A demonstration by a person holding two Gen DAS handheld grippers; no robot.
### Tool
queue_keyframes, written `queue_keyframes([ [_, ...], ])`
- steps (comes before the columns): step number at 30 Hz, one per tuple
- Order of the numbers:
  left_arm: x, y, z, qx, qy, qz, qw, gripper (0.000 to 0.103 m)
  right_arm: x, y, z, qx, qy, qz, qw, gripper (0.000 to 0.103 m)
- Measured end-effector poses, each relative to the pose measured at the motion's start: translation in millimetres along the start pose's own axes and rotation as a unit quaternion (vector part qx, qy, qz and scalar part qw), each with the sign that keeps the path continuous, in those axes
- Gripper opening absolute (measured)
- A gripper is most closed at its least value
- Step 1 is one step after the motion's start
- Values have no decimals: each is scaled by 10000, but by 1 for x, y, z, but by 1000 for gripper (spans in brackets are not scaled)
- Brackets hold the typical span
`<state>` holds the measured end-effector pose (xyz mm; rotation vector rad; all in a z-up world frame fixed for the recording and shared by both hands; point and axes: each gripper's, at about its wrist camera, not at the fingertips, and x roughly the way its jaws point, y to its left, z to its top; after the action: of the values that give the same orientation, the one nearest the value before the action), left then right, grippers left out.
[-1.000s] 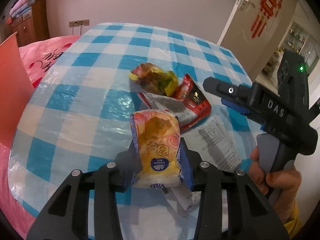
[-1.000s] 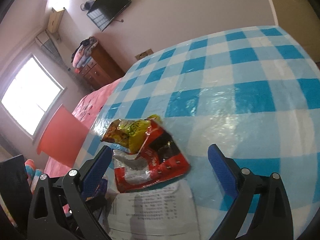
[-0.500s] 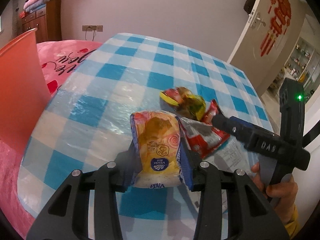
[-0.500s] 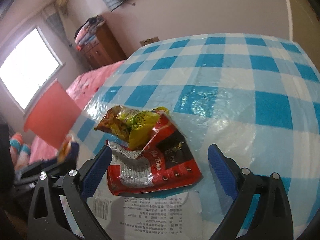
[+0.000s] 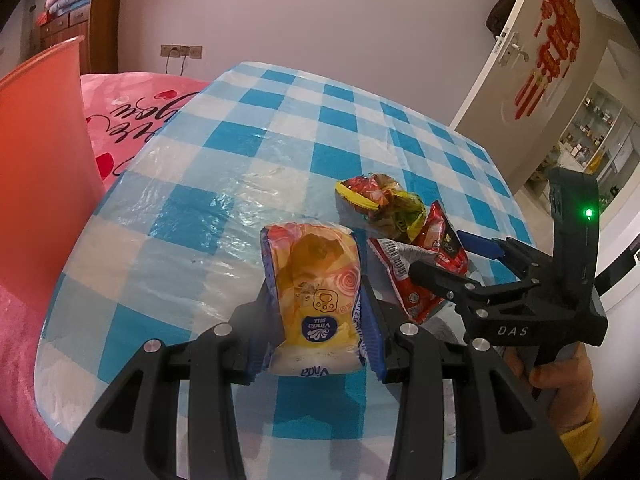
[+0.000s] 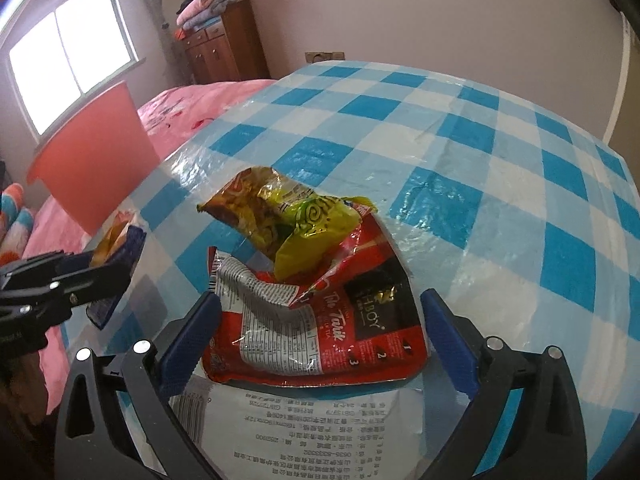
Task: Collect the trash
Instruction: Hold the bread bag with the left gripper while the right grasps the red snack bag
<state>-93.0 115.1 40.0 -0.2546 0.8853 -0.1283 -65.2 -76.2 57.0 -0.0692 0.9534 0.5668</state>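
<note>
My left gripper (image 5: 316,312) is shut on a yellow tissue pack (image 5: 316,292) and holds it above the near part of the checked table (image 5: 224,184). It shows at the left of the right wrist view (image 6: 116,264). My right gripper (image 6: 320,332) is open, its fingers either side of a red snack wrapper (image 6: 340,328). A crumpled yellow-green wrapper (image 6: 288,216) lies on the red one. A white printed paper (image 6: 304,428) lies under them. In the left wrist view the right gripper (image 5: 460,256) is at the right by the red wrapper (image 5: 416,268) and the crumpled wrapper (image 5: 384,204).
An orange-red bin (image 5: 40,176) stands left of the table, also seen in the right wrist view (image 6: 92,160). A pink bed (image 5: 128,108) lies behind it. A wooden dresser (image 6: 224,48) stands by the wall. A white door (image 5: 532,60) is at the right.
My left gripper has swung left with the tissue pack, toward the orange-red bin. My right gripper has moved closer to the red wrapper, which now lies between its fingers.
</note>
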Motion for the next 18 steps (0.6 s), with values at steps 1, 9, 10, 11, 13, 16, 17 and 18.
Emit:
queue_keyframes([
  [1, 1, 2, 0, -21, 16, -39, 10000, 42, 1, 0, 0, 24, 26, 12, 10000, 98],
  [9, 5, 13, -3, -94, 91, -231, 9996, 42, -9, -20, 5, 1123, 14, 8, 9937, 98],
  [10, 4, 14, -3, -90, 86, -251, 9996, 42, -14, -23, 5, 1271, -21, 71, 9919, 98],
  [11, 4, 15, -3, -80, 83, -276, 9996, 42, -20, -25, 5, 1404, -73, 153, 9900, 98],
  [13, 4, 17, -4, -67, 84, -319, 9994, 42, -34, -26, 3, 1585, -213, 195, 9869, 98],
  [16, 5, 21, -5, -121, 84, -381, 9992, 42, -45, -22, -2, 1726, -259, 231, 9844, 96],
  [17, 5, 22, -5, -135, 79, -402, 9991, 42, -45, -22, -3, 1770, -218, 245, 9837, 91],
  [18, 5, 23, -5, -140, 68, -425, 9990, 42, -41, -22, -6, 1872, -94, 281, 9819, 73],
])
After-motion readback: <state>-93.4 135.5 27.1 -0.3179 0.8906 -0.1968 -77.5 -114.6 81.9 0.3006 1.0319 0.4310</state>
